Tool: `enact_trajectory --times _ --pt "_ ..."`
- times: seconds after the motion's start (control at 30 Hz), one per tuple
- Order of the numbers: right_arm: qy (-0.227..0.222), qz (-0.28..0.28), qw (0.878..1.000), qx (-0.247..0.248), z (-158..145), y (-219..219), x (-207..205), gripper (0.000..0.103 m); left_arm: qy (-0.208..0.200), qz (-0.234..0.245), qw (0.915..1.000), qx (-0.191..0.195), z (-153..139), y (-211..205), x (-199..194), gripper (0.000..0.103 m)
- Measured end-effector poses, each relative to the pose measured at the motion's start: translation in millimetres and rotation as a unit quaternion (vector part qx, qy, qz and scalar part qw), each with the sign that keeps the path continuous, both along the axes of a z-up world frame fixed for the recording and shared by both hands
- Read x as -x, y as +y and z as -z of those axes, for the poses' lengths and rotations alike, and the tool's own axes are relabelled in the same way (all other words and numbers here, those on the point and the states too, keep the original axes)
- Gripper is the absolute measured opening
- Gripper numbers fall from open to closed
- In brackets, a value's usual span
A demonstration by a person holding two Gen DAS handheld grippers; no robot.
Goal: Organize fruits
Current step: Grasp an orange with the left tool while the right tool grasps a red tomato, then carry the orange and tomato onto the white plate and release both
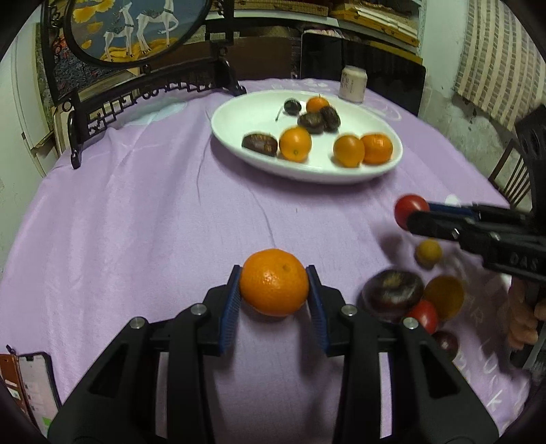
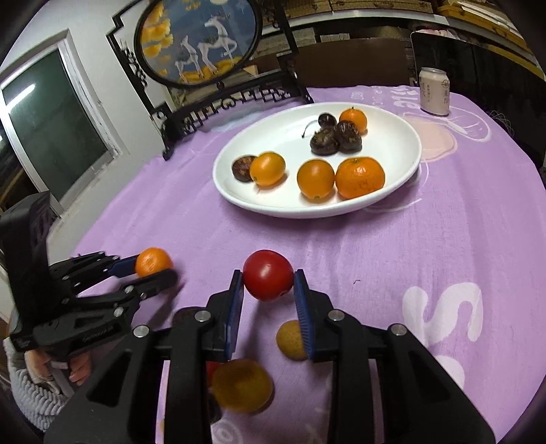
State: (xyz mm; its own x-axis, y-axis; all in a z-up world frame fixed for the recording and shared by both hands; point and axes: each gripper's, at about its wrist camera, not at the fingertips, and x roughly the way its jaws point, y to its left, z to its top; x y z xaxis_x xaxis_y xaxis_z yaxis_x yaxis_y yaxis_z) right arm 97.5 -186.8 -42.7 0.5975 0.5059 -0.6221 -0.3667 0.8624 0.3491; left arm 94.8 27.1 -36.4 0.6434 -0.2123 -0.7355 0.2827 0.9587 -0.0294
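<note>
My left gripper (image 1: 274,283) is shut on an orange mandarin (image 1: 274,281) and holds it above the purple cloth; it also shows in the right wrist view (image 2: 155,266). My right gripper (image 2: 268,283) is shut on a red tomato (image 2: 268,275), also seen in the left wrist view (image 1: 411,210). A white plate (image 1: 249,116) at the back holds several mandarins and dark fruits. Loose fruits lie near the right gripper: a dark plum (image 1: 392,293), yellow fruits (image 1: 428,252) and a small tomato (image 1: 425,316).
A pale drink can (image 1: 353,83) stands behind the plate. A black carved stand with a deer picture (image 1: 136,30) is at the back left. A phone (image 1: 34,389) lies at the near left edge. A chair (image 1: 512,177) stands at the right.
</note>
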Motion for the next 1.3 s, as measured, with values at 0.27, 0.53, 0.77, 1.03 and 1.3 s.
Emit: enact_trajectory --times 0.27,0.53,0.77,1.03,1.3 --pt "-0.006 0.055 0.998 -0.032 -38 -34 -58 0.03 -0.044 -0.005 0.999 -0.004 -54 -18 -67 0.037" --pt "0.037 0.104 0.993 -0.032 -15 -53 -137 0.03 -0.024 -0.013 0.9995 0.014 -42 -44 -151 0.038" --pt "0.052 0.106 0.991 -0.07 -2 -62 -148 0.056 0.002 -0.015 0.999 0.041 -18 -40 -177 0.045" --pt "0.049 0.108 0.991 -0.069 -5 -66 -131 0.059 -0.019 -0.026 0.9989 0.034 -27 -37 -168 0.057" --pt "0.02 0.104 0.991 -0.08 -23 -64 -94 0.059 -0.032 -0.03 0.9988 0.023 -33 -25 -122 0.059"
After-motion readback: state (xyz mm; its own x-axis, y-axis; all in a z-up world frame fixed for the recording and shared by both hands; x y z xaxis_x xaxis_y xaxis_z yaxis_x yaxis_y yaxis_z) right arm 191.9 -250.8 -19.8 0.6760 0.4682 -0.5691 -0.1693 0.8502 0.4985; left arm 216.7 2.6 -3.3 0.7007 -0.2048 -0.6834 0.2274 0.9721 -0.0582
